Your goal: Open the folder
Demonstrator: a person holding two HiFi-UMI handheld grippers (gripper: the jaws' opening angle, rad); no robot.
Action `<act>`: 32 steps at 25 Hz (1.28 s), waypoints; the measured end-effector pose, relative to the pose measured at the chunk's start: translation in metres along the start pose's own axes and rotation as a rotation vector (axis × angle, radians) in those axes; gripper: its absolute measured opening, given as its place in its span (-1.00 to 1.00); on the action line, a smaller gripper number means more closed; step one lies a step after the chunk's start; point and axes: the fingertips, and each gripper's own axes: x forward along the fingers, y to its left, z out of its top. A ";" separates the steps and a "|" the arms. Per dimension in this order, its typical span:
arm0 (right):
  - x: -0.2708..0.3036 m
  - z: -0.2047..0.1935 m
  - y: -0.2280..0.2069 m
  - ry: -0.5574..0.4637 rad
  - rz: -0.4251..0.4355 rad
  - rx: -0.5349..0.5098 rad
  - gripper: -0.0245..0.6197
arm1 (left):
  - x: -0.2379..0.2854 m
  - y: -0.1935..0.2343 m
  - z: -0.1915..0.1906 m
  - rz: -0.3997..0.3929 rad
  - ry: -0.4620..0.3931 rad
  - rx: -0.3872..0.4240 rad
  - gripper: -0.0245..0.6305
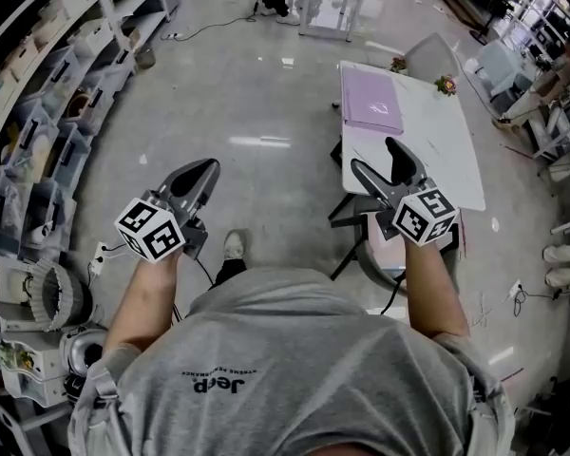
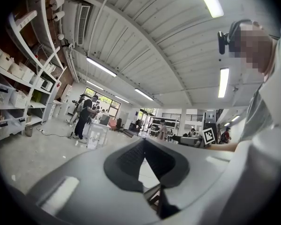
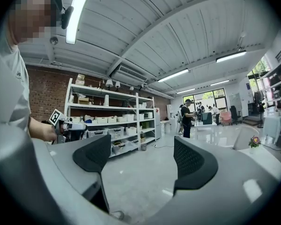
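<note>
Flat lilac folder [image 1: 372, 101] at upper right looks light and floppy, so pinch its cover's free edge; right gripper [image 1: 371, 153] gapes empty, left gripper [image 1: 205, 171] closed on nothing

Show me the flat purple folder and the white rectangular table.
Flat purple folder [image 1: 372, 103]: head view, middle of its cover.
White rectangular table [image 1: 445, 155]: head view, bare top right of the folder.
</note>
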 end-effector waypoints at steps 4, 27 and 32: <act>0.052 -0.005 -0.016 0.014 -0.038 -0.014 0.31 | 0.025 0.061 0.004 -0.037 -0.004 -0.016 -0.75; 0.395 0.033 -0.151 0.028 -0.158 -0.037 0.30 | 0.227 0.390 0.097 -0.190 0.049 -0.023 -0.75; 0.424 0.016 -0.192 0.046 -0.120 -0.016 0.30 | 0.271 0.405 0.086 -0.174 0.069 -0.018 -0.75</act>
